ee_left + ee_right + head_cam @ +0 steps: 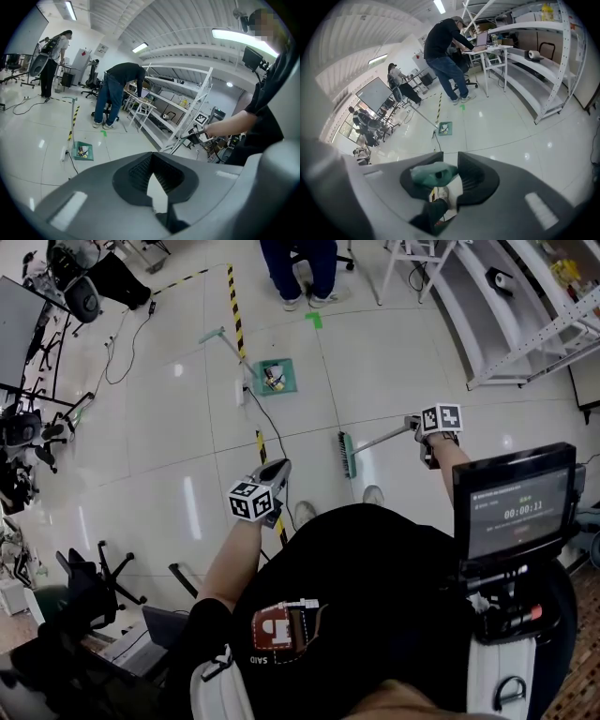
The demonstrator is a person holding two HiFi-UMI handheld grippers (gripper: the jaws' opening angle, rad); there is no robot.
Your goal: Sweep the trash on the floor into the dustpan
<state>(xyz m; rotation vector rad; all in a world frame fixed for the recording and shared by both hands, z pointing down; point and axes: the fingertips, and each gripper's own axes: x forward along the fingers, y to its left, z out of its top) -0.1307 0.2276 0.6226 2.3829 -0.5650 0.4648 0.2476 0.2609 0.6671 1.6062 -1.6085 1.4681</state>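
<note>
Holding the broom (348, 454) by its handle in the closed jaws of our right gripper (413, 427), the left gripper (277, 469) empty with jaws together, we judge sweeping nearly done: trash (272, 379) sits in the dustpan (286, 387) at upper centre.

I am standing in a lab-workshop, a big open research floor.

A glossy pale floor (403, 371) is stretching out around me, with yellow-and-black hazard tape (234, 296) running across it and loose cables (117, 348) trailing toward equipment stands (23, 427) at my left. White perforated-steel shelving (543, 56) is lining one side, mostly bare, carrying a roll (533, 54) and a yellow bottle (544, 9). A person (443, 42) is bending over a laptop (482, 40) on a white table (487, 51), and another person (396, 72) is standing near a large board (377, 93). Strip lights (239, 40) are glowing under a ribbed ceiling (154, 18), and a small monitor (516, 502) strapped to me is showing a timer.
</note>
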